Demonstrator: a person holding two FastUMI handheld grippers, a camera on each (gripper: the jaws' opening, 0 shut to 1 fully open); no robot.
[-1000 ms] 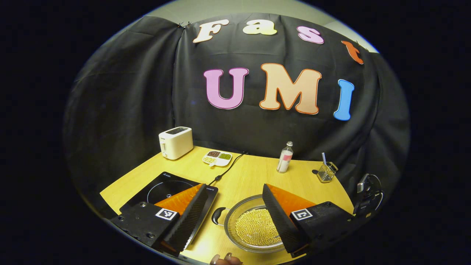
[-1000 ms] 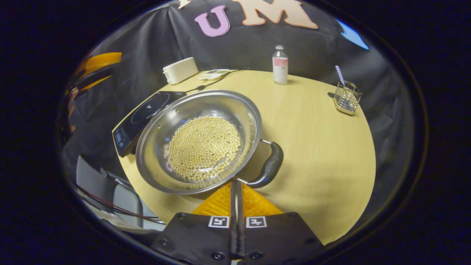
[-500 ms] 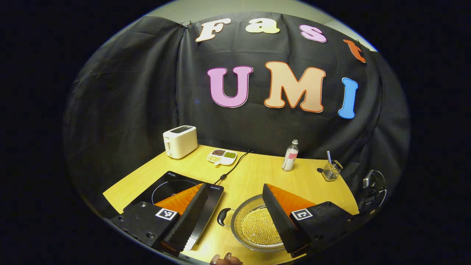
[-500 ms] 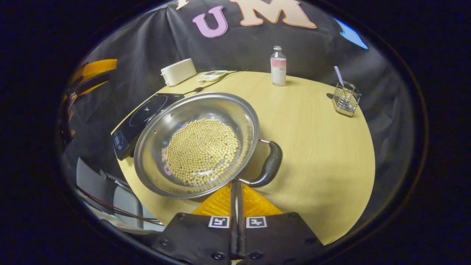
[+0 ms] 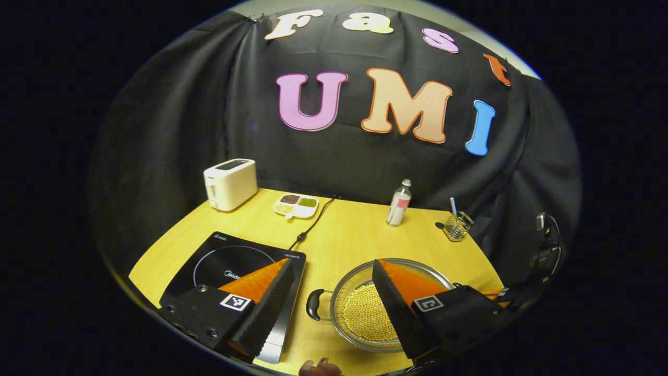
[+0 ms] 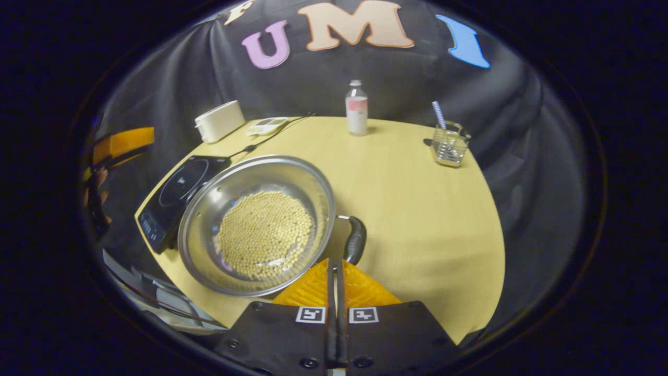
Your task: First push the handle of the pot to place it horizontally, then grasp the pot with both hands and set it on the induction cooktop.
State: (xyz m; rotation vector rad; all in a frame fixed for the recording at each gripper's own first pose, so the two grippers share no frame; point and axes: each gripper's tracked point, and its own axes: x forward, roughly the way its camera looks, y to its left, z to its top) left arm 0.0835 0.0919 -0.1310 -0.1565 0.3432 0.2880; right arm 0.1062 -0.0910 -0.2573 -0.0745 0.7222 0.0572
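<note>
right gripper view – steel pot [image 6: 209, 219] holds yellow beans [image 6: 265, 234]; right tool [image 6: 334, 269] pressed together – empty.

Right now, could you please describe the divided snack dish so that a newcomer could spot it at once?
Start at the white toaster at the table's far edge. Just beside it lies the small white dish, with the cooktop's black cord running past; unlike its neighbours, it is flat, with compartments of brown, green and pale contents.

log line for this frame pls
stage: handle push | left claw: open, above table | right claw: shut, at pot handle | pot: on table, off cooktop
</note>
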